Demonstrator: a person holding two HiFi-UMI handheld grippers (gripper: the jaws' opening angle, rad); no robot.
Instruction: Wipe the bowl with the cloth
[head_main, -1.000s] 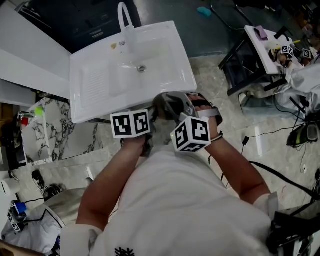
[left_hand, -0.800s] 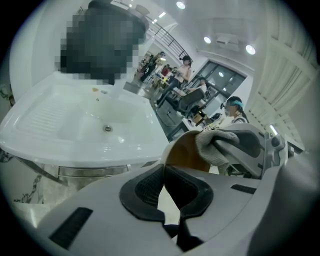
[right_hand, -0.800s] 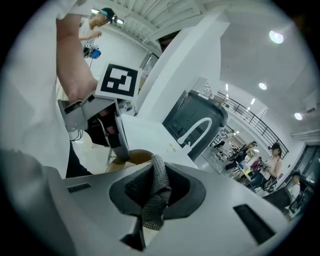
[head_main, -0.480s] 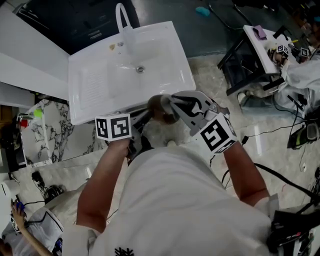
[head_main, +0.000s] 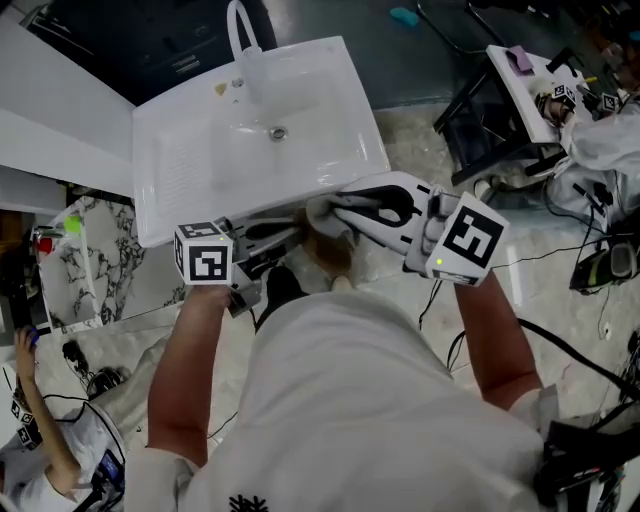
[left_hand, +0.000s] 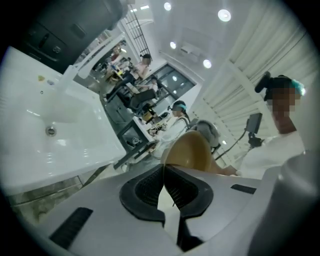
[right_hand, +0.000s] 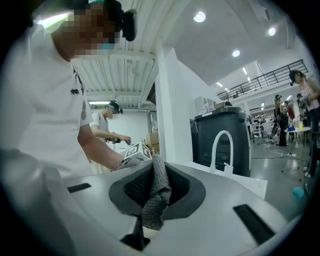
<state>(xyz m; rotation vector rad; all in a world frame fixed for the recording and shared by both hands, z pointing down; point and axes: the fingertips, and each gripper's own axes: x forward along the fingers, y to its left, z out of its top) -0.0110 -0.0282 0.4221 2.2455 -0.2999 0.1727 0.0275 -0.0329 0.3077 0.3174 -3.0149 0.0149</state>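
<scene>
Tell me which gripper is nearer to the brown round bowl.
Left. The left gripper is shut on the rim of the brown round bowl; the right gripper, clamping a grey knitted cloth, sits just beside it.

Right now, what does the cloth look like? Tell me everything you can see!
The cloth is grey, with a knitted, mesh-like weave. It is bunched into a narrow fold and pinched between the dark ribbed pads of the right gripper, whose jaws are shut on it. A loose end hangs out of the pads toward the camera.
</scene>
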